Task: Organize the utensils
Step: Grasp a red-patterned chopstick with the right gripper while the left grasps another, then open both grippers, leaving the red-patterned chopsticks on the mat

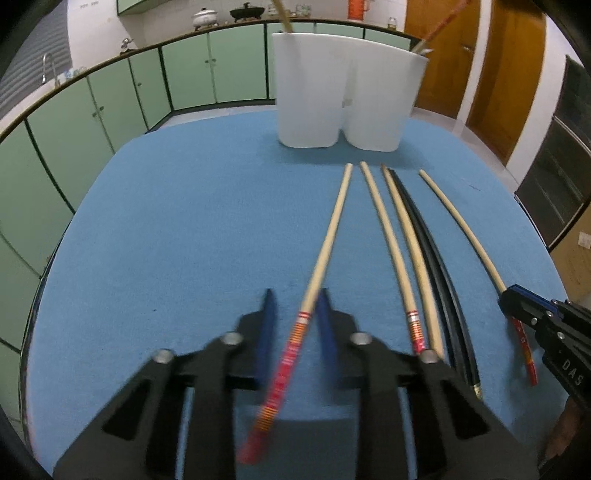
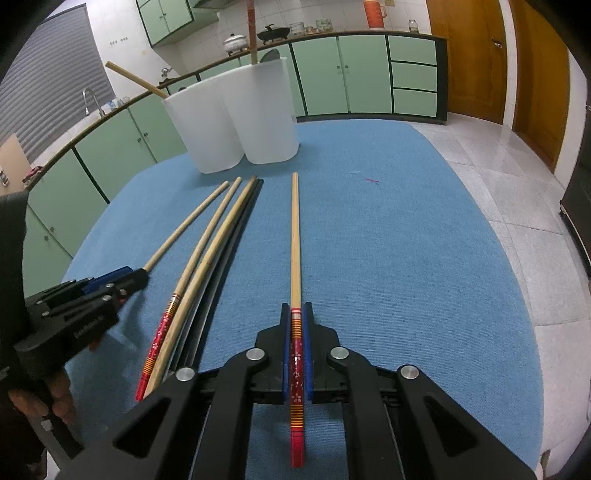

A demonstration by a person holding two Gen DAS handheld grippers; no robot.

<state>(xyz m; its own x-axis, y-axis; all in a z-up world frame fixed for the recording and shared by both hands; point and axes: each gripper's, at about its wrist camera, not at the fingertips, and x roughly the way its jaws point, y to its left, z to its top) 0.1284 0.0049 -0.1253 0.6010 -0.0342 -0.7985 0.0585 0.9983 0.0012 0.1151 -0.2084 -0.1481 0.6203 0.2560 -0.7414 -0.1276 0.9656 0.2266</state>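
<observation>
We observe two matching grippers: left gripper (image 1: 293, 306) and right gripper (image 2: 296, 314) have black angular linkage bodies, round silver pivot screws, blue finger pads (image 2: 284, 350) and white lettering on the side

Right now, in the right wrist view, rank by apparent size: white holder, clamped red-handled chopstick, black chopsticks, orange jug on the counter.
1. White plastic two-compartment holder.
2. Red-handled wooden chopstick in the right claw and black chopsticks: similar length, partly hidden; not ranked.
3. Orange jug, though farthest away.
</observation>
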